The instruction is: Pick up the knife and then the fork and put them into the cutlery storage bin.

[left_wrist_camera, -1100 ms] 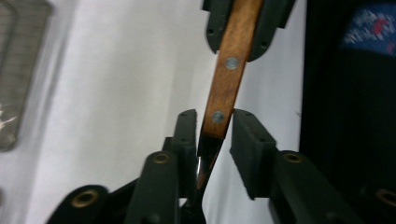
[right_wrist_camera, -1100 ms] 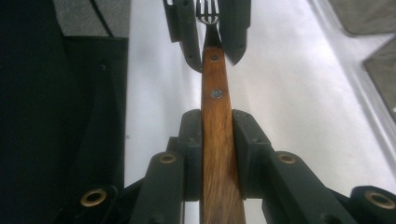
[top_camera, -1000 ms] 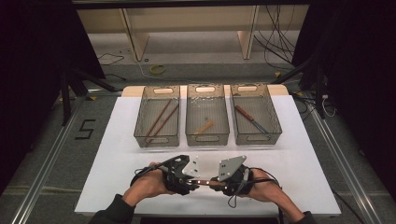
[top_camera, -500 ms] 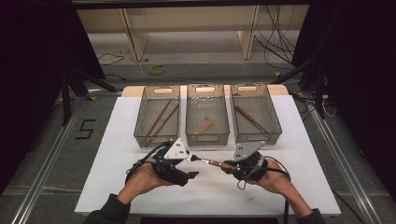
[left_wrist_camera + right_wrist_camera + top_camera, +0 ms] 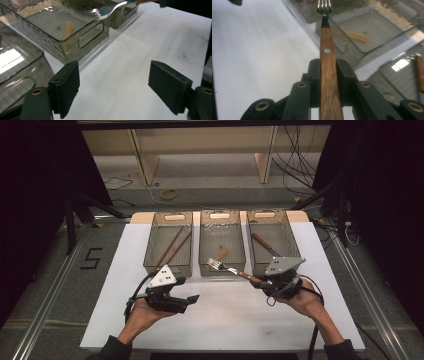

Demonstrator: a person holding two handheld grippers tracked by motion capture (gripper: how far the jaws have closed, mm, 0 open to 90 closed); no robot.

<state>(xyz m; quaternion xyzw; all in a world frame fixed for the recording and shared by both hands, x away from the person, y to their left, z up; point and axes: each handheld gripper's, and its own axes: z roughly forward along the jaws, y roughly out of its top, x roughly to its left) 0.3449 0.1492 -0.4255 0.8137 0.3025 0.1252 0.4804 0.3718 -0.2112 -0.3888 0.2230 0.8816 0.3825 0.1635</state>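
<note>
On the white counter (image 5: pixel 220 315) we see three clear bins. Our right gripper (image 5: pixel 267 284) clamps the fork (image 5: pixel 235 270) by its wooden handle, tines over the middle bin (image 5: pixel 221 240). Our left gripper (image 5: pixel 192 298), jaws just opened wide, holds nothing.

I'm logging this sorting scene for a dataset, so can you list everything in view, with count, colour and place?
Table: one, white top, centre of the high view.
Bins: three, clear grey, side by side at the table's far edge.
Chopsticks: two, brown, in the left bin.
Wooden-handled piece: one, light brown, in the middle bin, partly hidden.
Knife: one, brown handle, in the right bin.
Fork: one, wooden handle, steel tines, held above the middle bin's near edge.
Left gripper: black, jaws just opened, nothing between them.
Right gripper: black, clamped on the fork's handle.
</note>
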